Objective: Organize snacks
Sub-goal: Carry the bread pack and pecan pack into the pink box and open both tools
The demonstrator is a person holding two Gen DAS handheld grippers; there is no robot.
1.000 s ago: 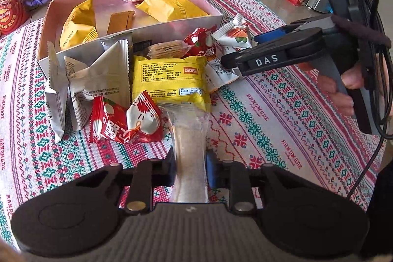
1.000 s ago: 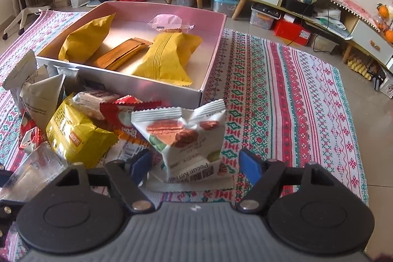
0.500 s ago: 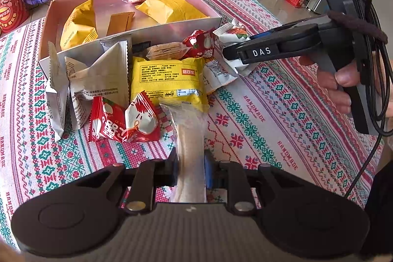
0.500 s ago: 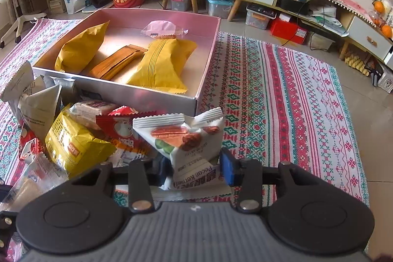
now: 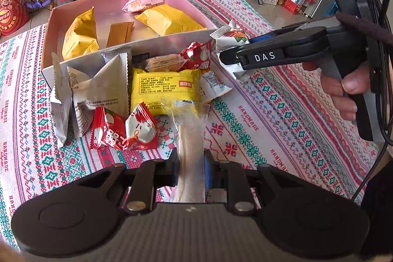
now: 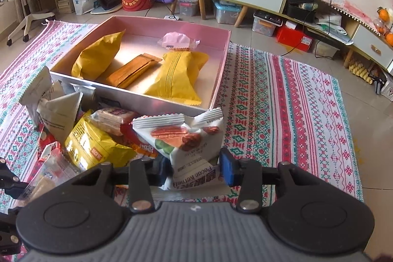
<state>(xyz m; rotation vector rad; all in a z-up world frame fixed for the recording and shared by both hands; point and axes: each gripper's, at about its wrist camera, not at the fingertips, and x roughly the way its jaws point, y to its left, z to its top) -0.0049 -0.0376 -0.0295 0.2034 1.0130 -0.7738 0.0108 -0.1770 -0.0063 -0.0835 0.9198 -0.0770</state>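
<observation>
The left gripper holds a clear packet whose long axis points far toward the box, while the right gripper pinches the pecan bag just near the box wall.

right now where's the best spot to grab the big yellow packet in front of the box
Take the yellow packet by its left sealed edge, coming from above. It lies flat, label up; the clear packet overlaps its near edge and a cracker pack sits on its far edge, so the left side is freest.
</observation>
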